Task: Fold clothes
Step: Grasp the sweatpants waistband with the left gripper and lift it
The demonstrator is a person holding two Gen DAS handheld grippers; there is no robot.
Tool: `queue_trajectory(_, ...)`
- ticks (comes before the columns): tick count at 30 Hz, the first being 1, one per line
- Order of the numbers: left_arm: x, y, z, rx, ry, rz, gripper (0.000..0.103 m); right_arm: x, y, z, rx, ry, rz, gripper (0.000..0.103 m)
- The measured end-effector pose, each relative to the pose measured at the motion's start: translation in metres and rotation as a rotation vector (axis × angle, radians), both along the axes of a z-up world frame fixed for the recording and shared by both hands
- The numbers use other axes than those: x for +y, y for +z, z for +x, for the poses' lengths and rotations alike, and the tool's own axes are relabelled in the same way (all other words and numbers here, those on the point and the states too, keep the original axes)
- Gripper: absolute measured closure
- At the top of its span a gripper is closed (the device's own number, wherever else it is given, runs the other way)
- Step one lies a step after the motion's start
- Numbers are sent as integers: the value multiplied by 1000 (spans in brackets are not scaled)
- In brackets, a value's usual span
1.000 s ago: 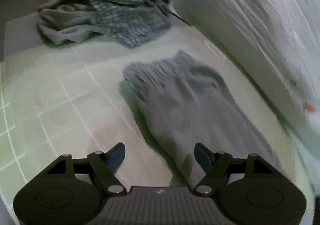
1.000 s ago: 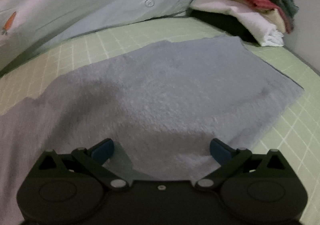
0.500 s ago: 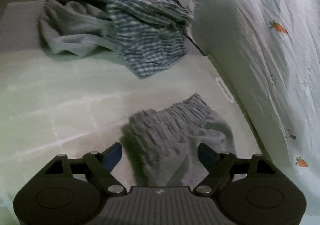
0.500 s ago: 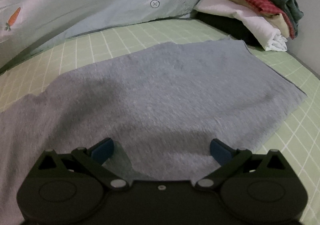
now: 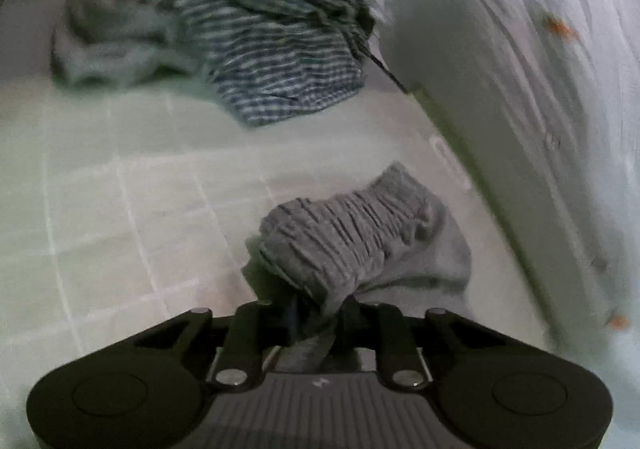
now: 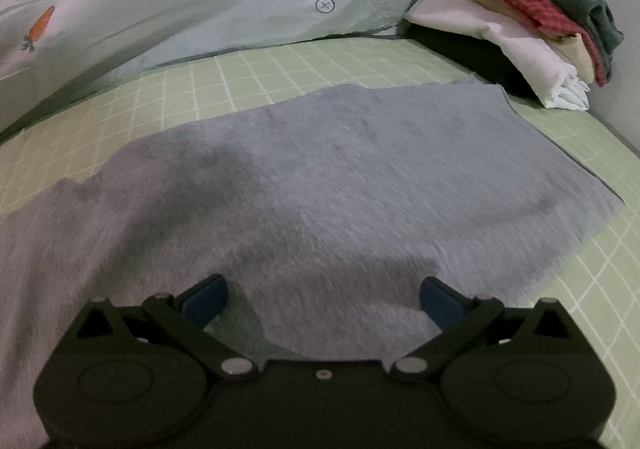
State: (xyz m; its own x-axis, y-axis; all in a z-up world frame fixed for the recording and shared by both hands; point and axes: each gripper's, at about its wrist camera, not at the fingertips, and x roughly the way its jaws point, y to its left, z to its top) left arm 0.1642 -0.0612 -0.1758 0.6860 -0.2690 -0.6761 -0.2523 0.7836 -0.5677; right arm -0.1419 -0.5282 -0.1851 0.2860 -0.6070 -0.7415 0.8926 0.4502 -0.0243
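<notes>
The left gripper (image 5: 316, 313) is seen with its jaws drawn together and clamped on the gathered waistband of the grey shorts (image 5: 360, 245), a fold of cloth being pinched right at the fingertips and the ribbed band bunched just ahead of them. The right gripper (image 6: 322, 295) is held with its jaws spread wide apart, nothing being gripped; the same grey garment is spread flat directly under and ahead of its blue pads (image 6: 206, 295), with the hem edge lying off to its right on the green checked sheet (image 6: 592, 281). The step in hand is judged to be the taking up of the waistband end for a first fold. The next move is thought to call for a grip by the open gripper on a matching edge, so that both ends can be carried over evenly. Farther from the left gripper an unfolded heap with a blue plaid shirt (image 5: 276, 53) is seen; beyond the right gripper, up to its right, a folded stack (image 6: 528, 37) is set against the carrot-print bedding (image 6: 180, 1).
</notes>
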Motion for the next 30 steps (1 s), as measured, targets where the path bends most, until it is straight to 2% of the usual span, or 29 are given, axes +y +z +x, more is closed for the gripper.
queue_trajectory(7,10,14,-16,10,27,-24,88,-7,1,-2,-9,60,20,0)
queue_trajectory(12,2,41,-15,-18,-55,64,89,-9,6,-6,-12,79,63,0)
queue_trajectory(16,-12,62,-13,-41,-118,157,90,-2,14,-30,-115,9,75,0)
queue_trajectory(19,-32,81,-15,-84,-177,219,90,4,21,-47,-131,-3,30,0)
queue_trajectory(21,-57,95,-19,-135,-257,286,90,7,27,-58,-129,-5,-11,0)
queue_trajectory(24,-105,115,-36,-227,-424,384,90,0,34,-78,-179,-68,-15,0)
queue_trajectory(30,-177,94,-91,-269,-777,512,90,-11,42,-104,-244,-159,-26,0)
